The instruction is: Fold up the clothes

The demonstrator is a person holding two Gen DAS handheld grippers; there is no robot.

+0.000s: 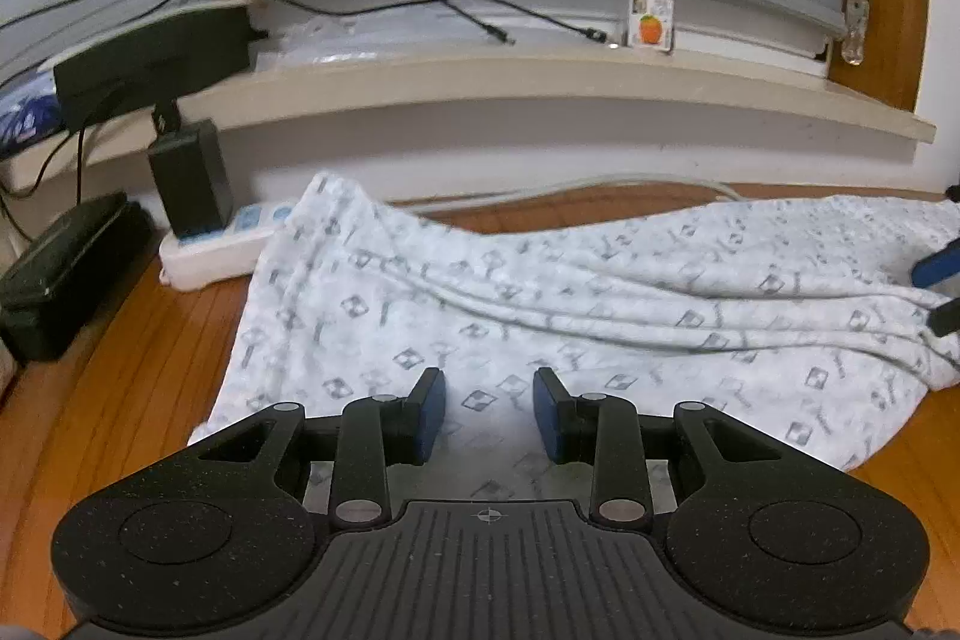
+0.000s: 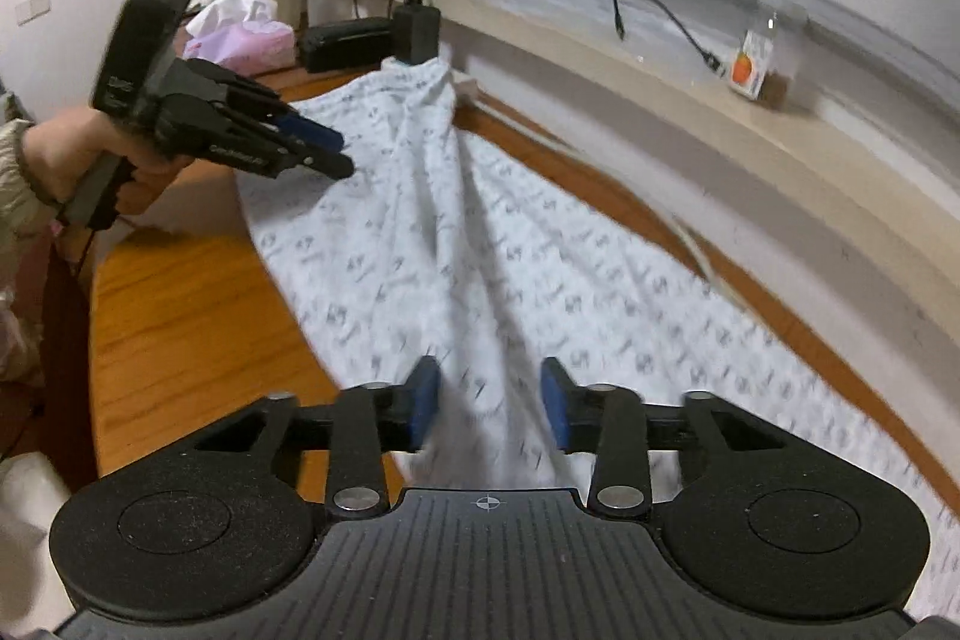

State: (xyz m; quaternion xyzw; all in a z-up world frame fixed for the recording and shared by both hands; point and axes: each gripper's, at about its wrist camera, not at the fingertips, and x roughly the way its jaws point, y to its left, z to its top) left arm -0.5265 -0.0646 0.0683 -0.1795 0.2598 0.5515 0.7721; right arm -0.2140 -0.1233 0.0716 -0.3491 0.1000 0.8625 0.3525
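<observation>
left wrist view: the left gripper (image 1: 489,403) hovers with its jaws wide and nothing between them, low over the near edge of a white patterned garment (image 1: 540,304) spread lengthwise across the wooden table (image 1: 132,376). long creases run through the cloth toward the right, where the blue tips of the right gripper (image 1: 939,286) show at the frame's edge, over the garment's far end. a power strip (image 1: 210,250) lies just beside the cloth's upper left corner, under the window ledge (image 1: 540,82).

right wrist view: the right gripper (image 2: 489,409) is likewise spread wide and empty, with a raised ridge of the garment (image 2: 480,232) running up between its fingers; the picture is blurred, so contact cannot be told. at the far end a hand (image 2: 66,154) aims the left gripper (image 2: 336,154) at the cloth's edge.

judgement: the garment lies long and rumpled rather than in a neat stack, which would fit either a spread piece awaiting a fold or one folded lengthwise. a clean fold here would likely call for each gripper to pinch a single edge or corner, not the bunched ridge, keep the cloth taut between them, and steer clear of the power strip.
</observation>
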